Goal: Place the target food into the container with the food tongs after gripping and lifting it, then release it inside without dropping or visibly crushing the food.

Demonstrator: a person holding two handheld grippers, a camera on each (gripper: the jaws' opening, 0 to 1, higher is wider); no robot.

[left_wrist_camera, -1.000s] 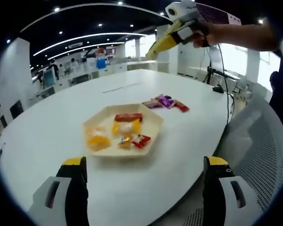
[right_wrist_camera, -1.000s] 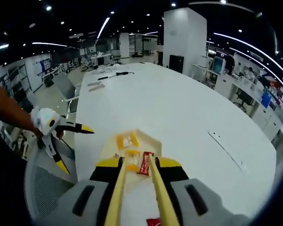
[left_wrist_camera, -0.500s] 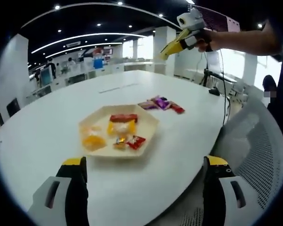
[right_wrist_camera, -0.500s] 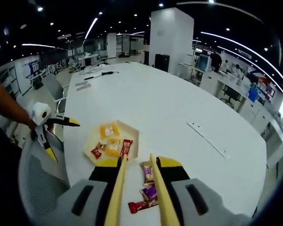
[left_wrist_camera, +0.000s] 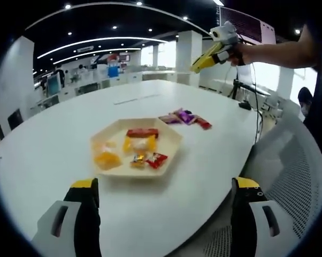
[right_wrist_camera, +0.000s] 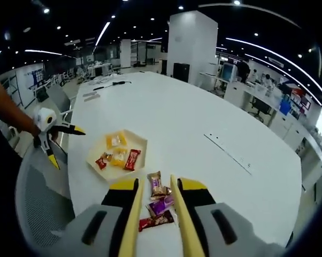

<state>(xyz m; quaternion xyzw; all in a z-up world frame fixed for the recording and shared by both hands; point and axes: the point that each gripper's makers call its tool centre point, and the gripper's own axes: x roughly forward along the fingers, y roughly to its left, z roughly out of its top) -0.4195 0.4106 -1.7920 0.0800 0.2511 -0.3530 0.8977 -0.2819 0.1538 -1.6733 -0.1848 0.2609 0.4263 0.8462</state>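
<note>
A hexagonal pale tray (left_wrist_camera: 174,140) sits on a large white oval table (left_wrist_camera: 54,150), holding several wrapped snacks: a red bar (left_wrist_camera: 142,133) at its far side in the left gripper view, a yellow packet (left_wrist_camera: 140,143) at the centre, an orange packet (left_wrist_camera: 107,159) toward one edge, and a small red wrapper (left_wrist_camera: 157,159) with a still smaller candy (left_wrist_camera: 139,159) beside it. The tray serves as the landmark here.

Beyond the tray in the left gripper view, near it but apart, a loose cluster of wrapped snacks (left_wrist_camera: 185,117) lies on the bare tabletop, purple and red wrappers among them. The right gripper view shows the same cluster (right_wrist_camera: 158,202) between the tray (right_wrist_camera: 143,143) and the camera (a brownish packet, a purple one and a dark red bar, close together or touching).

The right gripper (right_wrist_camera: 155,211) carries yellow food tongs (right_wrist_camera: 133,217), whose two blades run narrowly apart with nothing between them; the tips hang over the loose cluster, though contact cannot be judged. In the left gripper view that same gripper (left_wrist_camera: 202,61) is held high above the table, past the cluster from the tray, in a person's hand (left_wrist_camera: 240,52).

The left gripper (left_wrist_camera: 162,190) points at the tray from the table's near edge, its jaws spread wide and empty. The right gripper view catches it (right_wrist_camera: 64,142) off the table's edge beside the tray, held by a forearm. A grey mesh chair (left_wrist_camera: 297,171) stands at the table on that side of the tray.
</note>
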